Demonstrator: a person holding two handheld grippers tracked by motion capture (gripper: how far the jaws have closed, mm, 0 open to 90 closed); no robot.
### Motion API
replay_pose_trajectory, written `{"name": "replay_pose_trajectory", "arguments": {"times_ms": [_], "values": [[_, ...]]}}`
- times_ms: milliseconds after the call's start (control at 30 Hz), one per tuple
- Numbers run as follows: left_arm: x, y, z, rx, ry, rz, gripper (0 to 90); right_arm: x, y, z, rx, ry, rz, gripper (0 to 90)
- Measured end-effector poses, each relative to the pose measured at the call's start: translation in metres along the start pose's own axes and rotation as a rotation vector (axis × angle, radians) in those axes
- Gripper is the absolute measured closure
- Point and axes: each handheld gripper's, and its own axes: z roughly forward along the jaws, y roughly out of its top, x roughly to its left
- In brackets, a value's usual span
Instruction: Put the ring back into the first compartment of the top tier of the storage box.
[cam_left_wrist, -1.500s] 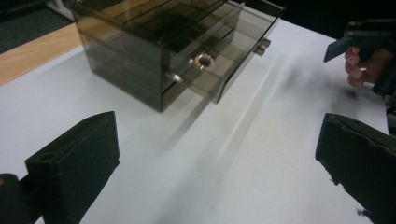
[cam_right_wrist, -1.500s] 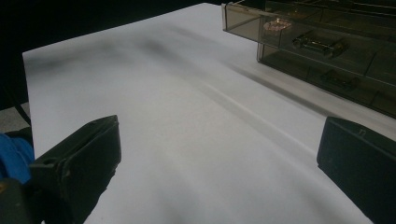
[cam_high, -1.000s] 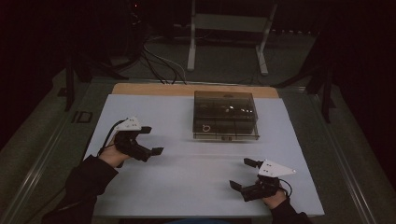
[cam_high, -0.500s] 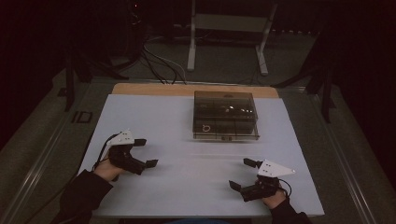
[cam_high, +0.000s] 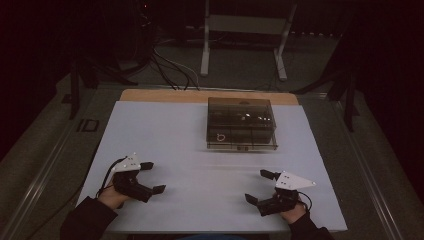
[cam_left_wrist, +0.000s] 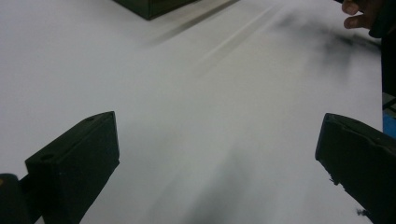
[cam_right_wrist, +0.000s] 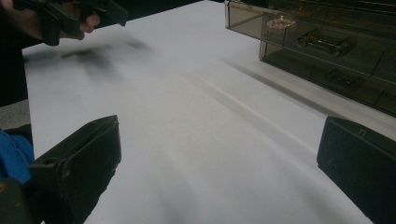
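Resting low over the near edge of the white sheet (cam_high: 200, 130), both grippers sit with their jaws spread wide and nothing between them. The left gripper (cam_high: 153, 177) is at the near left corner, held in a hand whose dark sleeve (cam_high: 87, 220) comes up from below; its jaws point toward the middle of the table, and its own view shows bare white sheet in the wide gap. The right gripper (cam_high: 260, 186) is at the near right, level with the left one and well apart from it, its jaws also turned inward over bare sheet, gaping just as wide. Farther back, right of centre, stands the smoky see-through box (cam_high: 241, 122), lid down, resting on the sheet and well clear of both grippers. Small things lie in its compartments (cam_right_wrist: 322, 42), too dim to name. Behind the sheet a strip of wooden tabletop (cam_high: 165, 95) shows, then cables (cam_high: 170, 65) and a metal stand (cam_high: 242, 30) on the dark floor.
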Motion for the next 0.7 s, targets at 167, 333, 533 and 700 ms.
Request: {"name": "replay_pose_trajectory", "arguments": {"times_ms": [167,333,533,700], "values": [[-0.005,-0.011,-0.004,0.022,0.023,0.009,1.3,0.000,0.000,0.000,0.000,0.000,0.000,0.0],[-0.006,-0.020,-0.012,0.018,0.044,-0.003,1.3,0.000,0.000,0.000,0.002,0.003,0.001,0.0],[-0.004,-0.031,-0.023,0.008,0.082,-0.020,1.3,0.000,0.000,0.001,0.002,0.004,-0.002,0.0],[-0.004,-0.038,-0.031,-0.022,0.114,-0.024,1.3,0.001,0.000,0.001,0.006,0.005,-0.005,0.0]]}}
